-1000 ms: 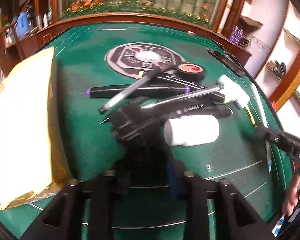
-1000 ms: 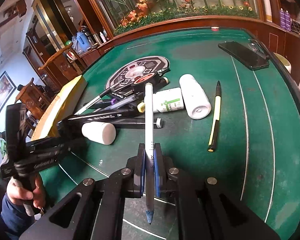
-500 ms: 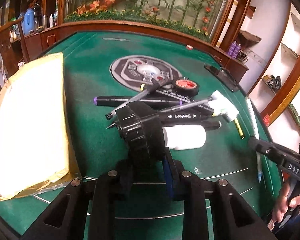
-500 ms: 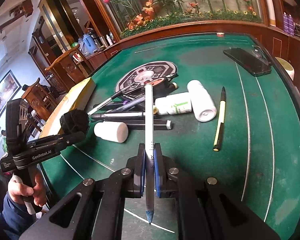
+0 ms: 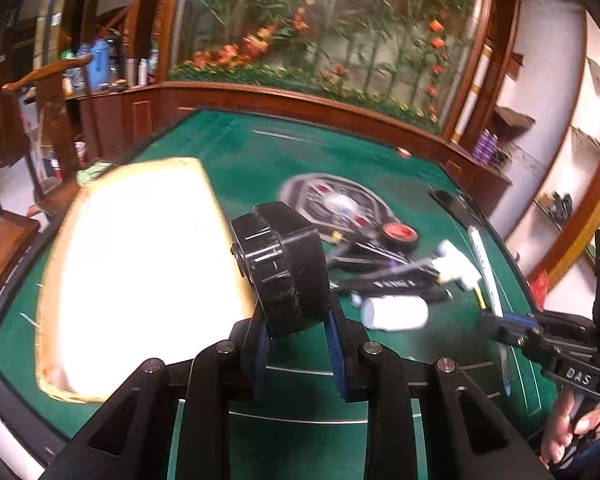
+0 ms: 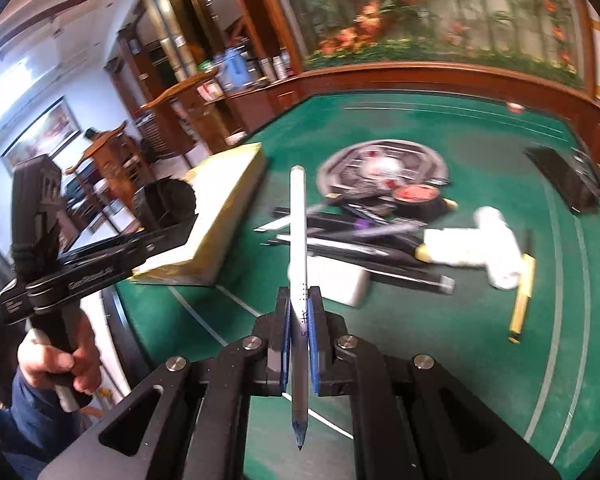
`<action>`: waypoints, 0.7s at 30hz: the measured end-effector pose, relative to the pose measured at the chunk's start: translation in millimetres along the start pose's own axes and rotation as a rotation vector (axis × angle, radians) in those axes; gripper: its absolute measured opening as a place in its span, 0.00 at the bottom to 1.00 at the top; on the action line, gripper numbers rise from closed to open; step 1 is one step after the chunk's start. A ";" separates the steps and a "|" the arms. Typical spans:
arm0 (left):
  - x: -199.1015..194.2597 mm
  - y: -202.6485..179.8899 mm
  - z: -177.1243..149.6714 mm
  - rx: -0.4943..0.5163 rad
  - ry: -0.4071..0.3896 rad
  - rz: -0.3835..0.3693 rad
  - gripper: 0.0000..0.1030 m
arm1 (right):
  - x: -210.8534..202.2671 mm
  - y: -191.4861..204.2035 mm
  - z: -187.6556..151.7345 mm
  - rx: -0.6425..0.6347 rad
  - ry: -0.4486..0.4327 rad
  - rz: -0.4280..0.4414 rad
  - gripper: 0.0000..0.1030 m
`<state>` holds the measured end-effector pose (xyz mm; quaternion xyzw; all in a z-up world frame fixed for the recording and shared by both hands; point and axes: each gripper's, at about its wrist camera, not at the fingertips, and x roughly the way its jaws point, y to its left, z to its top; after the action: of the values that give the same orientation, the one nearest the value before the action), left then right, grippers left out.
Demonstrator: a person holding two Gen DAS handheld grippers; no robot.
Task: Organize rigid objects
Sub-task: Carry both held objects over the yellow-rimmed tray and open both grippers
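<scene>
Left wrist view: the left hand-held gripper (image 5: 300,344) is clamped on a black ridged knob (image 5: 284,272), held up off the green table (image 5: 260,152) just beside the pale box (image 5: 136,272). In the right wrist view the right hand-held gripper (image 6: 299,316) is closed tight on a white pen (image 6: 299,248), its dark tip pointing back toward the camera. Both things are clear of the felt and carried in the air, so I judge the task to be in its early or middle part: two pieces are picked, none of them visibly put away. A heap remains near the table's round emblem (image 6: 384,164): black markers (image 6: 364,240), a red tape roll (image 6: 416,192), white bottles (image 6: 476,244), a yellow pen (image 6: 522,292), and a dark phone (image 6: 560,176) lying apart at the far edge. The box top is blown out to plain white, so I cannot tell whether it is open or what it holds. Motion blur smears the heap, and how many markers lie there is hard to count. Only the person's hand (image 6: 56,364) and blue sleeve show, cut by the frame edge.
</scene>
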<state>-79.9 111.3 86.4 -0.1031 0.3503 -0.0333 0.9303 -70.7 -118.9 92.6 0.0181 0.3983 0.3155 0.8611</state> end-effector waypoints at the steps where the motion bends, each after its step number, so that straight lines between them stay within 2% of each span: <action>1: -2.3 8.9 2.3 -0.015 -0.009 0.014 0.26 | 5.8 7.3 6.6 -0.006 0.015 0.025 0.07; 4: -6.5 40.3 8.7 -0.067 -0.020 0.054 0.26 | 24.7 31.1 29.6 -0.029 0.056 0.079 0.07; 11: 6.9 111.7 30.4 -0.136 0.009 0.143 0.26 | 93.0 92.5 88.9 -0.113 0.126 0.116 0.07; 16: 36.9 146.4 42.3 -0.181 0.064 0.140 0.26 | 170.2 128.6 131.1 -0.090 0.224 0.167 0.07; 21: 66.4 172.7 47.0 -0.228 0.127 0.122 0.26 | 239.0 143.7 148.5 -0.104 0.291 0.104 0.07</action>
<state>-0.8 279.0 40.9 -0.1845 0.4157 0.0570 0.8887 72.4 162.1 73.3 -0.0517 0.5007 0.3791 0.7765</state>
